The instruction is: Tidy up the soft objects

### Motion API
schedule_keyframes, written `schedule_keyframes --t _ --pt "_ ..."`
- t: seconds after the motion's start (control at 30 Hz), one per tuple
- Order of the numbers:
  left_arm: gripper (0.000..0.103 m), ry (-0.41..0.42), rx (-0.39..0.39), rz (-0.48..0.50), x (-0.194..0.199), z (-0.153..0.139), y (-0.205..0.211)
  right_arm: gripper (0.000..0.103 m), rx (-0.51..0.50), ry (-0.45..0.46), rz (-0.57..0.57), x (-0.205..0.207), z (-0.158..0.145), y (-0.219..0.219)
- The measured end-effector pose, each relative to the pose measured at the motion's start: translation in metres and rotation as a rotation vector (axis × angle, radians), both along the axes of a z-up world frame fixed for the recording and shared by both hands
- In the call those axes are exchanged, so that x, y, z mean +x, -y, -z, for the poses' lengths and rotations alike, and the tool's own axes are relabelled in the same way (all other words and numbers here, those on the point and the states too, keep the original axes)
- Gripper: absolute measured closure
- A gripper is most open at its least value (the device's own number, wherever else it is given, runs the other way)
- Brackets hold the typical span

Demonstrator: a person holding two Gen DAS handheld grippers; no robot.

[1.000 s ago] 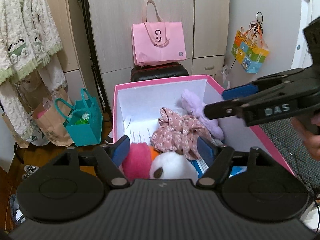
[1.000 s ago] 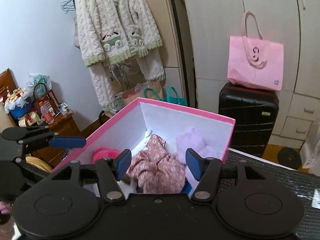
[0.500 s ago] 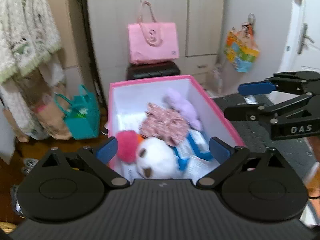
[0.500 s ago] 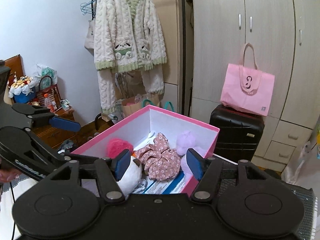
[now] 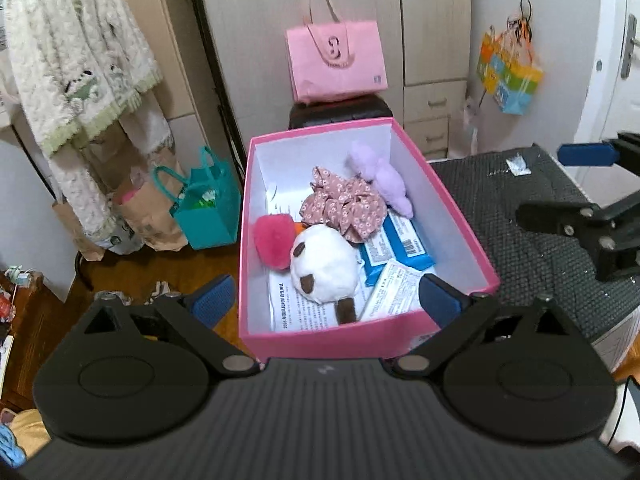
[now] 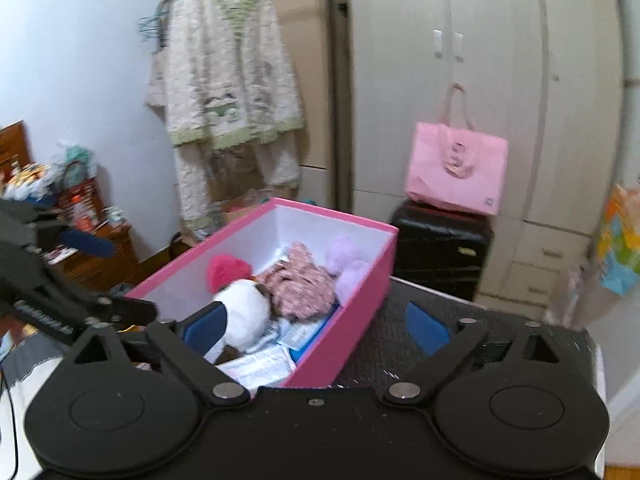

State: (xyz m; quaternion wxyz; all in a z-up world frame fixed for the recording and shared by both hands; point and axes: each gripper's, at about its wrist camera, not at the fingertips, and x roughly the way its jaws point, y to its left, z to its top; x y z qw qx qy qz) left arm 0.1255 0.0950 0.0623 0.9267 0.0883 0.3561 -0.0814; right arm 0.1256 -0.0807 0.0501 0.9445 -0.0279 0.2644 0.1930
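From the left wrist, the left gripper (image 5: pixel 326 298) hangs over the near end of the pink box (image 5: pixel 460 216), its jaws spread wide with nothing between the pads; they have just been opening. Inside the box lie a white plush (image 5: pixel 322 260) with brown patches, a hot-pink pompom (image 5: pixel 274 236), a floral scrunchie (image 5: pixel 342 210), a lilac plush (image 5: pixel 380 176), a blue wipes pack (image 5: pixel 396 242) with a barcode label, and a printed sheet (image 5: pixel 304 312) whose small text I cannot read. The box sits on a dark mat (image 5: pixel 520 208). A pink tote (image 5: pixel 336 58) behind bears a looped logo.

From the right wrist, the right gripper (image 6: pixel 316 326) is likewise released, jaws just opened, empty. The blurred box (image 6: pixel 352 300) lies ahead with the white plush (image 6: pixel 244 312) nearest. The left gripper (image 6: pixel 108 276) shows at left, lettering on its arm illegible.
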Motion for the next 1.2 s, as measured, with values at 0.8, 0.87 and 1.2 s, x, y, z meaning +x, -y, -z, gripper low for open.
schedule_keyframes --t 0.8,0.87,1.2 --pt "0.004 0.204 -0.105 -0.047 -0.065 0.05 0.052 0.002 -0.007 0.037 0.399 -0.085 0.028 0.042" --pt "0.004 0.202 -0.107 -0.051 -0.068 0.052 0.054 0.002 0.002 0.026 0.393 -0.091 0.03 0.043" --pt "0.004 0.207 -0.085 -0.079 -0.076 0.048 0.057 0.002 -0.054 0.043 0.415 -0.102 0.031 0.039"
